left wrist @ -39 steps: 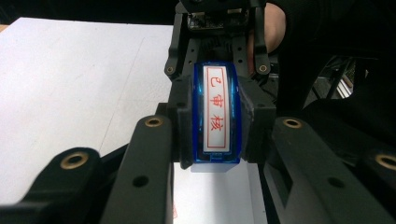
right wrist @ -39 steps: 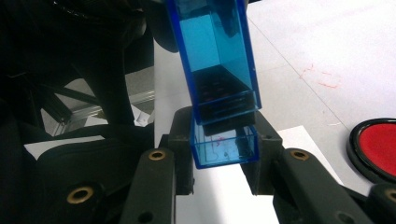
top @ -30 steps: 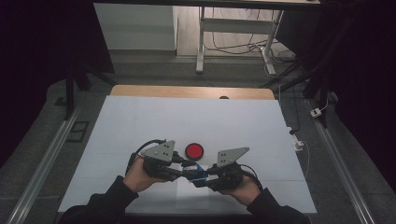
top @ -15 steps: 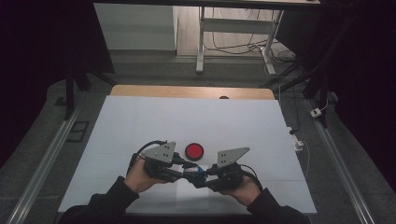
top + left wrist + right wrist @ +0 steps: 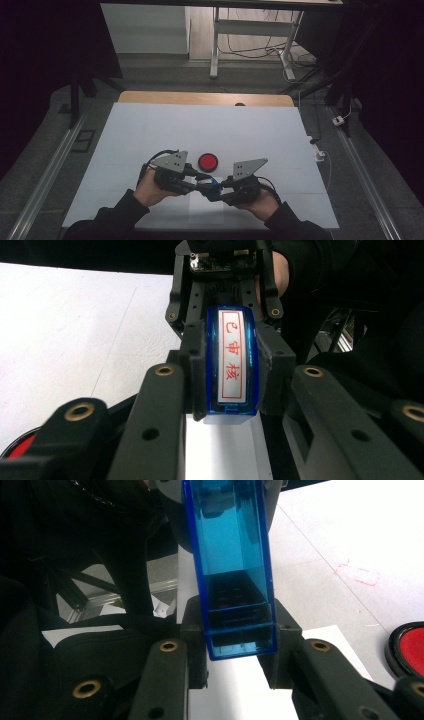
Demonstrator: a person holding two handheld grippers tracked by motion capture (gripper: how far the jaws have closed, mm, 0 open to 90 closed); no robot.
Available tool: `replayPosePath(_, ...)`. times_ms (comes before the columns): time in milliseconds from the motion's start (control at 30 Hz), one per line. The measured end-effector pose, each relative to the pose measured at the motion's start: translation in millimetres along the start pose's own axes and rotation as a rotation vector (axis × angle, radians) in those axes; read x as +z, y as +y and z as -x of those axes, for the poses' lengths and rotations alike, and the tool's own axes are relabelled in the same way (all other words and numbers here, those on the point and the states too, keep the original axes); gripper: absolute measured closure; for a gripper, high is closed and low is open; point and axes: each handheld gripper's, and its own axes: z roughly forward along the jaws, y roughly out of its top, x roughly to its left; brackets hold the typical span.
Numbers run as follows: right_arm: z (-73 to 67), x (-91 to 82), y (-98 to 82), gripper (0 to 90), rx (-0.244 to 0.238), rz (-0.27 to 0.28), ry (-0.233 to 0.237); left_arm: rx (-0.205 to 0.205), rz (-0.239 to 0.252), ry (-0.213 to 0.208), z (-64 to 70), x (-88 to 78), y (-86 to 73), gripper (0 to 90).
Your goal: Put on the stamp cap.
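Nothing has moved: both grippers, left (image 5: 196,181) and right (image 5: 216,189), clamp the blue stamp (image 5: 232,365) between closed fingers; red ink pad (image 5: 208,161) untouched, stamping remains.

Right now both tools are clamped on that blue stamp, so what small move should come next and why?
Probably ease the two tools apart to pull the cap from the body. The left tool and the right tool each grip an end of the translucent blue plastic stamp, held above the white table. The round red ink pad lies open just beyond it.

Bare white table (image 5: 150,130) all around, red pad (image 5: 208,161) just beyond both grippers.
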Motion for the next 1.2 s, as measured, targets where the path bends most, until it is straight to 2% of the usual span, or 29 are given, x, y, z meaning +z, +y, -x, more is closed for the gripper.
replayPosePath(267, 0.2, 0.0, -0.6, 62.5, 0.008, 0.0, -0.018, -0.002, -0.022, 0.017, 0.7, 0.6, 1.5, 70.1)
replayPosePath(500, 0.3, 0.1, -1.6, 58.4, 0.018, -0.006, -0.027, -0.004, -0.017, 0.032, 1.0, -2.0, 2.7, 70.1)
replayPosePath(1067, -5.5, -8.9, -3.3, 48.7, 0.031, -0.038, -0.132, -0.034, -0.028, 0.083, -0.6, -7.3, 3.1, 70.1)
replayPosePath(1200, -7.1, -12.3, -3.6, 45.6, 0.051, -0.047, -0.155, -0.045, -0.031, 0.097, -1.4, -8.9, 2.9, 70.1)
